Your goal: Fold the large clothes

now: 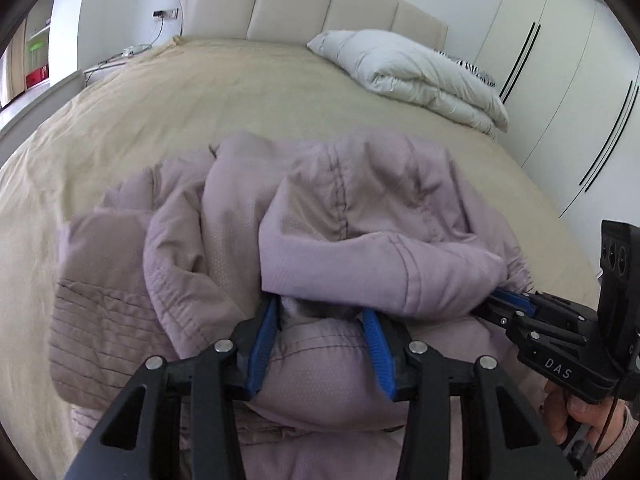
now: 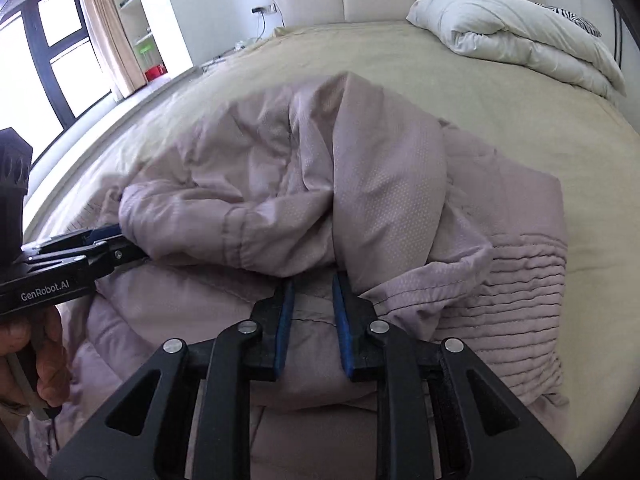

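Lilac jacket (image 1: 320,240) heaped on beige bed (image 1: 200,100)

Your two black plastic grippers with blue ribbed finger pads

The left gripper (image 1: 320,312) has silver screws; the right gripper (image 2: 313,280) reads "DAS"; your bare hand (image 2: 44,356) shows.

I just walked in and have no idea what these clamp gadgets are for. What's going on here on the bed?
A person is folding a large lilac padded jacket on a bed, using a handheld two-finger gripper in each hand instead of bare fingers. Both the left gripper and the right gripper have their blue-padded tips tucked under a fold of the jacket, with the fingers apart. The jacket is bunched up, only partly folded. A white duvet lies folded near the headboard.
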Motion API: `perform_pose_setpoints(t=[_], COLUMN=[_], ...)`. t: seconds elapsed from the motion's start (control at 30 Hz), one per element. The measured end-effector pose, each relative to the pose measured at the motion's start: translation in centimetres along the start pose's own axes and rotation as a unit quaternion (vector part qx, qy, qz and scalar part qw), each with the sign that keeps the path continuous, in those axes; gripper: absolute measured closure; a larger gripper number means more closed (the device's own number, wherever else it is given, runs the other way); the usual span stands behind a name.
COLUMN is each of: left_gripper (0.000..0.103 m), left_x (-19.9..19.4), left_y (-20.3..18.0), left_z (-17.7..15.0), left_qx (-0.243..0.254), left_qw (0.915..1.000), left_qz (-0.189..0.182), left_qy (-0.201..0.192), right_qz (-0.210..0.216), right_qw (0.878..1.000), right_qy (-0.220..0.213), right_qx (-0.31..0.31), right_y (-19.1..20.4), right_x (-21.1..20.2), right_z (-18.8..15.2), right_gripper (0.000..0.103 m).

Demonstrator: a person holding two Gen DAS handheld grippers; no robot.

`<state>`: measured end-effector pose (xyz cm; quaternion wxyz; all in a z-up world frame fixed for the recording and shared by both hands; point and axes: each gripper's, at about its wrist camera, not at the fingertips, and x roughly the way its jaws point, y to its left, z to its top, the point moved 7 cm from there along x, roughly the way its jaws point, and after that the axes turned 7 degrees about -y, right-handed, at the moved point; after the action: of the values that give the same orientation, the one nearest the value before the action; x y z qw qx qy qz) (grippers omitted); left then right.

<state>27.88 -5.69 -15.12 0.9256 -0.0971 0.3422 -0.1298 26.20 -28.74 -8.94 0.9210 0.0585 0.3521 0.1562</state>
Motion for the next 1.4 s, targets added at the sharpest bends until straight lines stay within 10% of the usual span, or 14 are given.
perform_pose_setpoints(t=[0.13, 0.2, 0.23, 0.4, 0.73, 0.97, 1.2, 1.4], left_gripper=[0.057, 0.057, 0.057, 0.057, 0.054, 0.06, 0.06, 0.06], left_x=[-3.3, -2.8, -2.3, 4.1, 9.1, 1.8, 5.3, 0.8], left_y=[0.1, 0.5, 0.5, 1.8, 2.6, 2.0, 1.7, 2.0], left_z=[4.1, 6.0, 6.8, 6.1, 2.5, 3.4, -0.4, 0.0], left_qx=[-0.004, -0.006, -0.003, -0.027, -0.054, -0.053, -0.021, -0.049], left_qw=[0.9976, 0.9971, 0.997, 0.9996, 0.9981, 0.9977, 0.9989, 0.9984], left_qz=[-0.009, -0.003, 0.0, -0.004, 0.009, 0.018, 0.037, 0.026], left_qy=[-0.068, -0.076, -0.078, -0.005, 0.028, -0.037, 0.019, -0.014], right_qz=[-0.012, -0.028, -0.034, -0.055, -0.104, -0.065, -0.125, -0.115], right_qw=[0.996, 0.996, 0.994, 0.998, 0.992, 0.997, 0.983, 0.99], right_qy=[-0.086, -0.087, -0.1, -0.043, 0.067, -0.019, 0.016, -0.064], right_qx=[-0.008, -0.017, -0.018, -0.003, -0.012, 0.046, -0.137, -0.056], right_y=[-0.7, -0.8, -0.9, -2.4, -5.7, -3.9, 0.5, 1.1], right_x=[-2.9, -1.9, -1.3, 6.3, 16.6, 6.8, 8.3, 1.6], right_z=[5.6, 8.3, 9.6, 13.8, 9.6, 11.4, 2.1, 5.0], right_gripper=[0.074, 0.019, 0.017, 0.027, 0.042, 0.042, 0.041, 0.041])
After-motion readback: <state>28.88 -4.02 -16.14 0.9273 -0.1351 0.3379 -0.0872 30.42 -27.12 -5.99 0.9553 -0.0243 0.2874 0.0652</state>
